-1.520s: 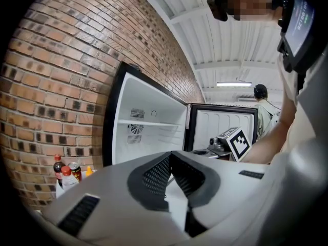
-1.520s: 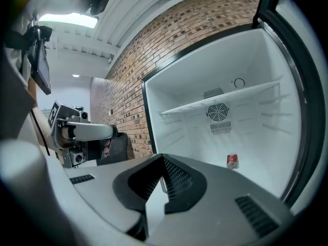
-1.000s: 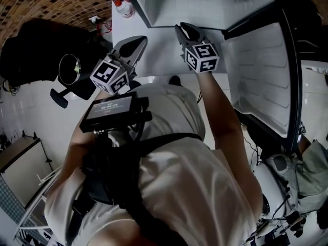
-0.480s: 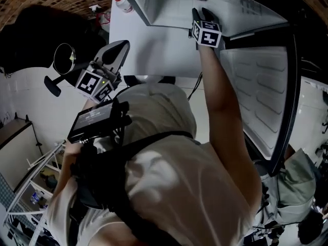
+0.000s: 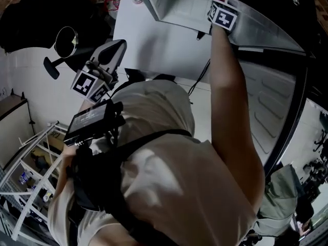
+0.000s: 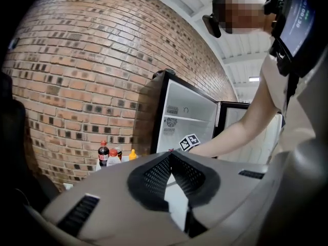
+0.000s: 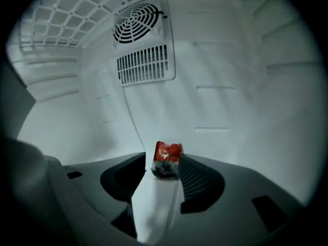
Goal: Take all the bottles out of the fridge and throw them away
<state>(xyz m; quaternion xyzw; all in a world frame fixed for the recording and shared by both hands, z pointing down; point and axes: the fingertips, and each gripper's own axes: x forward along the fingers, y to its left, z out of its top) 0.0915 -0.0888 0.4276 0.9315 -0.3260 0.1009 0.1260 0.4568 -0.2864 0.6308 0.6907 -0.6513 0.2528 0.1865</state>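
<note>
The open fridge (image 5: 174,6) has a white inside, and a small crumpled bottle with a red label (image 7: 166,159) stands on its floor. My right gripper (image 7: 162,170) is reached into the fridge. Its jaws have just been opening and now stand open. The bottle is just ahead between the fingertips, with no pad pressing on it. In the head view only the right gripper's marker cube (image 5: 224,17) shows at the fridge mouth. My left gripper (image 5: 114,47) hangs back outside, pointing toward the fridge, shut and holding nothing (image 6: 170,156).
Several bottles stand beside the fridge by the brick wall, among them a cola bottle (image 6: 103,153). The fridge door (image 5: 266,101) hangs open at the right. A fan grille (image 7: 139,22) is on the fridge's back wall. A wire rack (image 5: 31,158) stands at lower left.
My right arm has stretched forward and down into the fridge, so its marker cube now sits at the opening. The left gripper has drifted a little to the left.
</note>
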